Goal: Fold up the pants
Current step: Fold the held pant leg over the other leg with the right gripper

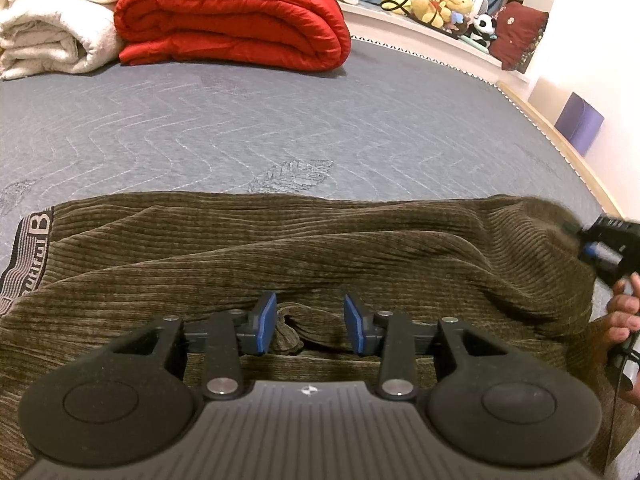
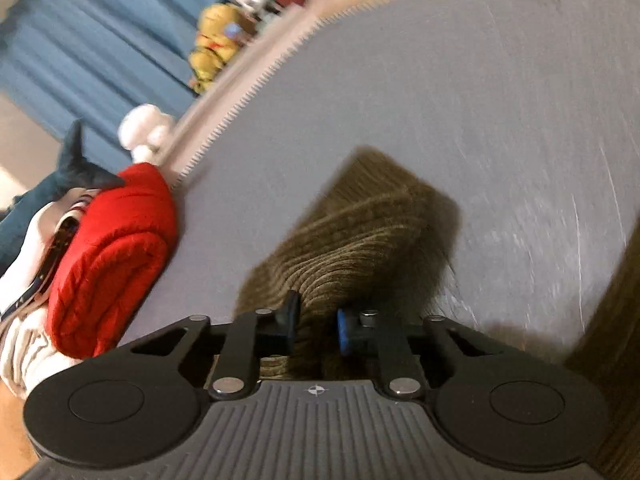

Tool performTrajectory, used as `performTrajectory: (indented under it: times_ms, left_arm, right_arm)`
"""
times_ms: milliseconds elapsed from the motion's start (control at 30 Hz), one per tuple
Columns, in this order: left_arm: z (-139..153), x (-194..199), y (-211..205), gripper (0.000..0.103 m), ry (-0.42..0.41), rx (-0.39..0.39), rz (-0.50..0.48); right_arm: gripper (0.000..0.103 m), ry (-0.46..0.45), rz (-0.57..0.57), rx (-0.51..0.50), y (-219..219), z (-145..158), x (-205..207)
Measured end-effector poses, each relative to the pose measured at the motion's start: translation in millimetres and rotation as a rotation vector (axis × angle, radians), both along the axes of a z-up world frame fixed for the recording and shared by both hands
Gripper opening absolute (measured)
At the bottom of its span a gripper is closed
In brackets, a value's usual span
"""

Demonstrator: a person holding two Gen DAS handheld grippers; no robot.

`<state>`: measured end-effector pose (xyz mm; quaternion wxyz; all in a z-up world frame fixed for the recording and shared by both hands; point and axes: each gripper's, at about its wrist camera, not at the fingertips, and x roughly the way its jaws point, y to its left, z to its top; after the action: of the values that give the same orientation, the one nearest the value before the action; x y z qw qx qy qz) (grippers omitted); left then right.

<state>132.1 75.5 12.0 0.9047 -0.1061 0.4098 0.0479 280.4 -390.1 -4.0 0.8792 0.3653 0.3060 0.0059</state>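
Observation:
Brown corduroy pants (image 1: 304, 248) lie across the grey mattress (image 1: 280, 120), waistband (image 1: 28, 256) at the left. My left gripper (image 1: 310, 326) is open, its blue pads on either side of a bunched fold of the fabric without pinching it. My right gripper (image 2: 318, 326) is shut on a pant leg end (image 2: 360, 232) and holds it lifted over the mattress (image 2: 480, 100); that view is motion-blurred. The right gripper also shows at the right edge of the left wrist view (image 1: 608, 248), at the pants' right end.
A folded red quilt (image 1: 232, 20) and white blankets (image 1: 48, 20) lie at the far side of the mattress. Stuffed toys (image 1: 444, 4) sit on a ledge behind. A purple box (image 1: 580, 120) stands beyond the right edge.

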Motion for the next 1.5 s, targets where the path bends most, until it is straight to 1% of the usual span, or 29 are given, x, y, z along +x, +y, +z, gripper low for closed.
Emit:
performTrajectory:
  times_ms: [67,133,167,200,233,267,300,333,400,500,533,600,633,667,700,733,800,867,900,933,967,1033,1100,1200,1267,1300,1367,1433,1500]
  left_arm:
    - [0,0,1,0.041,0.000,-0.002,0.006]
    - [-1,0,1,0.041,0.000,-0.003,0.006]
    - [-1,0,1,0.041,-0.001,-0.002,0.005]
    - [-1,0,1,0.041,-0.001,-0.001,0.004]
    - [-2,0,0,0.041,0.000,0.000,0.004]
    - [-2,0,0,0.041,0.001,0.000,0.003]
    - [-2,0,0,0.041,0.002,-0.001,0.002]
    - [-2,0,0,0.041,0.002,0.000,0.003]
    - [-1,-1,1,0.041,0.000,0.000,0.004]
    - [-1,-1,2,0.043,-0.001,-0.002,0.011]
    - [-1,-1,2,0.043,-0.001,-0.002,0.012]
    - [-1,0,3,0.043,0.001,-0.005,0.014]
    - [-1,0,3,0.043,0.000,-0.007,0.013]
    - [0,0,3,0.043,0.000,-0.007,0.011]
    - [0,0,4,0.043,-0.001,-0.007,0.011]
    - [0,0,4,0.043,-0.001,-0.010,0.011]
    - [1,0,5,0.043,-0.003,-0.015,0.009]
    - [2,0,4,0.043,-0.007,-0.015,0.007]
    - [2,-1,4,0.043,-0.008,-0.016,0.007]
    - [3,-1,5,0.043,-0.008,-0.016,0.007]
    - [3,-1,5,0.043,-0.008,-0.017,0.007]
    - [3,-1,6,0.044,-0.008,-0.018,0.010]
    - [3,-1,7,0.044,-0.007,-0.019,0.014]
    - [3,-1,5,0.044,-0.006,-0.016,0.006]
    - [2,0,5,0.044,-0.005,-0.015,0.002]
    - [2,0,5,0.044,-0.004,-0.015,0.002]
    - [2,0,5,0.044,-0.003,-0.017,0.004]
    - [2,0,6,0.044,-0.005,-0.017,0.006]
    - [2,1,6,0.044,-0.005,-0.017,0.009]
  right_arm:
    - [0.018,-0.104,0.040,-0.084,15,22,-5]
    - [0.018,-0.279,0.141,-0.242,44,56,-20]
    - [0.018,-0.366,0.207,-0.325,61,71,-31]
    - [0.021,-0.444,0.286,-0.403,82,82,-42]
    - [0.029,-0.493,0.366,-0.456,98,88,-52]
    - [0.030,-0.513,0.451,-0.502,115,90,-58]
    - [0.033,-0.495,0.553,-0.554,133,87,-61]
    - [0.033,-0.460,0.626,-0.594,147,79,-64]
    - [0.033,-0.386,0.734,-0.673,169,54,-64]
    - [0.034,-0.269,0.833,-0.728,189,17,-66]
    - [0.040,-0.257,0.854,-0.734,195,10,-70]
    - [0.043,-0.256,0.893,-0.787,207,4,-78]
    - [0.044,-0.264,0.891,-0.789,209,6,-80]
    - [0.044,-0.263,0.885,-0.752,206,12,-80]
    - [0.043,-0.256,0.869,-0.676,199,20,-77]
    - [0.040,-0.256,0.836,-0.594,189,27,-73]
    - [0.040,-0.285,0.714,-0.493,169,46,-69]
    - [0.042,-0.331,0.560,-0.438,142,62,-65]
    - [0.046,-0.355,0.495,-0.438,132,67,-62]
    - [0.052,-0.367,0.442,-0.442,124,71,-61]
    - [0.055,-0.359,0.401,-0.440,116,71,-56]
    - [0.057,-0.317,0.338,-0.414,103,71,-49]
    - [0.058,-0.244,0.289,-0.378,91,66,-39]
    - [0.058,-0.130,0.167,-0.310,66,52,-33]
    - [0.058,-0.036,0.085,-0.244,49,38,-30]
    - [0.060,0.009,0.046,-0.190,40,28,-29]
    - [0.063,0.078,-0.015,-0.115,25,15,-27]
    - [0.065,0.126,-0.066,-0.044,20,0,-21]
    - [0.064,0.152,-0.076,0.009,15,-9,-17]
